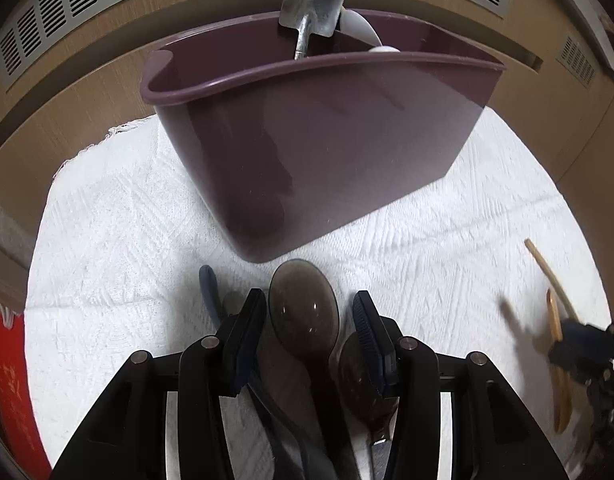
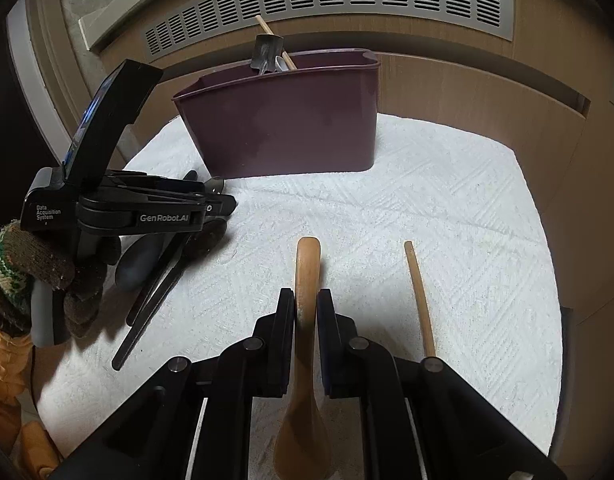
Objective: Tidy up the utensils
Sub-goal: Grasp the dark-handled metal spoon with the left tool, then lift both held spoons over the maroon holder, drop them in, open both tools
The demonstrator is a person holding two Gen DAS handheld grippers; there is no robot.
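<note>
1. Right gripper (image 2: 306, 306): jaws narrow, pads pressing both sides of the wooden spoon (image 2: 305, 344) at its handle. The bowl lies toward the bottom of the right wrist view, the handle end points up the frame.
2. Left gripper (image 1: 309, 332): jaws partly apart, straddling the bowl of a dark translucent spoon (image 1: 303, 312) at bottom centre of the left wrist view. Pads stand either side of it with gaps showing; no contact seen.
3. A second dark spoon (image 1: 357, 380) lies just right of the first, partly under the right finger. A blue-handled utensil (image 1: 209, 292) lies to the left.
4. The purple bin (image 1: 327, 140) stands upright on the white cloth (image 1: 107, 240), upper centre in both views. A small metal shovel (image 1: 313, 4) and a white utensil (image 1: 357, 26) stick up from its far compartment.
5. A wooden stick (image 2: 419, 292) lies on the cloth just right of the right gripper, apart from the spoon.
6. A gloved hand (image 2: 31, 272) holds the left gripper at the left edge of the right wrist view.
</note>
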